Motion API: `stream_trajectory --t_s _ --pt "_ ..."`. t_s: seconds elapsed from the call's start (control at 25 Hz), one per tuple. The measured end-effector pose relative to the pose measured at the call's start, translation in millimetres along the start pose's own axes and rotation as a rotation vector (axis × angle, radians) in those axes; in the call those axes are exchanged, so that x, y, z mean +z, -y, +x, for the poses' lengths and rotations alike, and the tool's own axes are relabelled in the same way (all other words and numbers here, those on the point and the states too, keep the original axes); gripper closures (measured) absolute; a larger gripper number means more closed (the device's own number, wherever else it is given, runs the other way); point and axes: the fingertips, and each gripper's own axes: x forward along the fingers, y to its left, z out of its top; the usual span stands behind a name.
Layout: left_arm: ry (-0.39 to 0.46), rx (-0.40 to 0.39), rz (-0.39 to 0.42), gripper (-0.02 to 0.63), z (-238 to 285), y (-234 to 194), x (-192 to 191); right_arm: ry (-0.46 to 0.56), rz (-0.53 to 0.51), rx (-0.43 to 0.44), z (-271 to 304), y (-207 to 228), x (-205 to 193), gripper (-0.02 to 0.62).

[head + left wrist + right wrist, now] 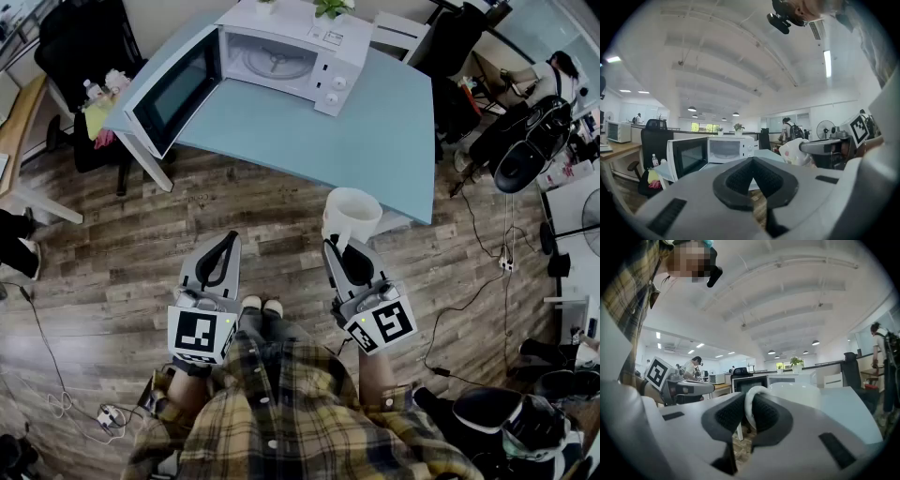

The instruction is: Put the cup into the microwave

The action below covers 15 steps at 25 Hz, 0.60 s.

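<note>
cup point(351, 212) held by right gripper point(337, 246), microwave point(330, 58) door open

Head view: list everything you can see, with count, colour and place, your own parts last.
microwave: one, white, door open, on the table's far left
table: one, light blue, ahead
plant: one, green, on top of the microwave
office chair: one, black, far left
floor: wood planks, brown
cup: one, white, held by its handle, short of the table
shirt: one, yellow plaid, bottom centre
left hand-held gripper: one, grey, shut, empty
right hand-held gripper: one, grey, shut on the cup's handle
</note>
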Motion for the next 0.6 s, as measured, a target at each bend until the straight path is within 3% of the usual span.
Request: stream_trajectory --t_s 0.6 --pt "0.0 0.083 0.0 0.609 -6.4 7.7 -3.6 0.029 0.082 0.07 -11.9 11.9 1.5 0.546"
